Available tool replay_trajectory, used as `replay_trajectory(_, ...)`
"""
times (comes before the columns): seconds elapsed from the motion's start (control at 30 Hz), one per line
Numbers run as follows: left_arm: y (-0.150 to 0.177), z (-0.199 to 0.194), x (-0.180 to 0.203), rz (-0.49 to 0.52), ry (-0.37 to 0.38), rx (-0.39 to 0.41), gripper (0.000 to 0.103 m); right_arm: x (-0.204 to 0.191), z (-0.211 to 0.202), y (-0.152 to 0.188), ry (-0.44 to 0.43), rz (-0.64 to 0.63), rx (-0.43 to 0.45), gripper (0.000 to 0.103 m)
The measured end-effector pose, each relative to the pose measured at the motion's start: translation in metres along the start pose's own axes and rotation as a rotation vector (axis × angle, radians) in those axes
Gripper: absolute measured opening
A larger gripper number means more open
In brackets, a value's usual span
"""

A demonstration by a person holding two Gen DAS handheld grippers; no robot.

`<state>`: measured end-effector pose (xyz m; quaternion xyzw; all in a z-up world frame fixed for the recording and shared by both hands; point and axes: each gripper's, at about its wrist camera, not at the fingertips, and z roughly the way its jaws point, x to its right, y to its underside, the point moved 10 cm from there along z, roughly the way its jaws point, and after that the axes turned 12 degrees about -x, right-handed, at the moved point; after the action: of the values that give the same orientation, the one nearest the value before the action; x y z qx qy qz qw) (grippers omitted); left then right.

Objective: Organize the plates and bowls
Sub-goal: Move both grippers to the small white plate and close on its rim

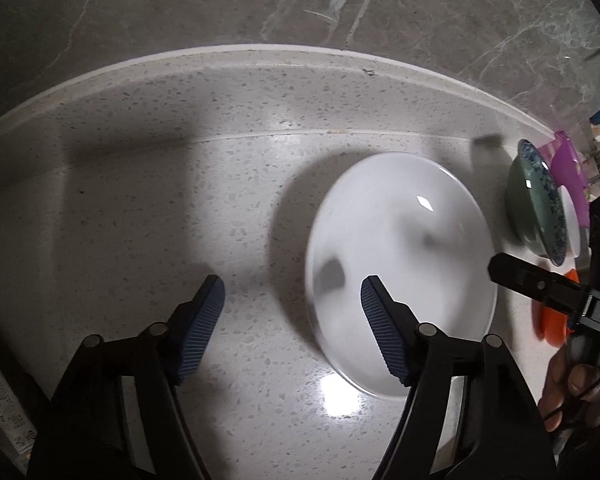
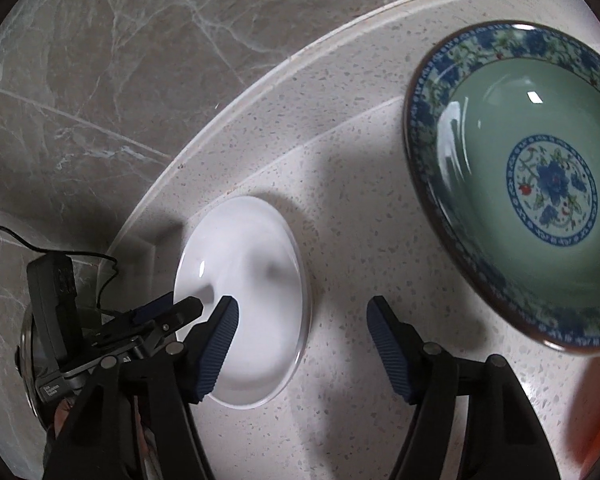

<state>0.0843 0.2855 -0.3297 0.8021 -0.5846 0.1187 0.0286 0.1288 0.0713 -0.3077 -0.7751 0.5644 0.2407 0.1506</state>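
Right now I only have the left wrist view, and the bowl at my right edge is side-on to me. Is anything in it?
Observer: No. From the right wrist view the green bowl is empty, with a blue flower medallion painted in its centre and a blue floral band round the rim.
Operator: And the black finger poking in over the plate at my right?
Observer: It belongs to the right tongs. They are open and straddle the rim of the white plate, one pad over the plate and one outside it, neither pressing on it.
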Motion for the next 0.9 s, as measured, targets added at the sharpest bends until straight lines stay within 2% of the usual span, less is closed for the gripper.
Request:
replay_trajectory(0.1,-0.001,0.005,0.008,0.008,0.012,-0.003,0.056,-0.002,0.001,-0.001,0.017,-0.009,0.002,0.067)
replay_trajectory(0.23,-0.004,0.006,0.011,0.003,0.029,0.002,0.052,-0.005,0.005,-0.003,0.030,-0.015,-0.009,0.058)
replay_trajectory(0.33,-0.006,0.007,0.016,0.015,0.039,0.001,0.039,-0.007,0.008,-0.001,0.048,-0.030,-0.034,0.051)
replay_trajectory(0.37,-0.006,0.008,0.017,0.018,0.037,-0.001,0.031,-0.008,0.010,-0.001,0.049,-0.032,-0.044,0.046)
replay_trajectory(0.4,-0.006,0.008,0.018,0.022,0.032,-0.003,0.027,-0.010,0.014,-0.002,0.052,-0.032,-0.050,0.042)
replay_trajectory(0.47,-0.006,0.009,0.021,0.022,0.035,-0.001,0.022,-0.009,0.017,-0.001,0.055,-0.026,-0.066,0.025)
replay_trajectory(0.53,-0.005,0.011,0.022,0.016,0.045,-0.004,0.016,-0.008,0.021,-0.001,0.055,-0.014,-0.077,0.015)
replay_trajectory(0.57,-0.005,0.012,0.023,0.016,0.048,-0.004,0.015,-0.008,0.021,-0.001,0.050,-0.009,-0.079,0.013)
replay_trajectory(0.6,-0.005,0.013,0.023,0.017,0.050,-0.004,0.010,-0.007,0.022,-0.001,0.044,-0.005,-0.078,0.012)
replay_trajectory(0.9,-0.007,0.016,0.032,0.038,0.052,-0.008,0.010,-0.008,0.020,-0.001,0.085,-0.018,-0.062,0.009)
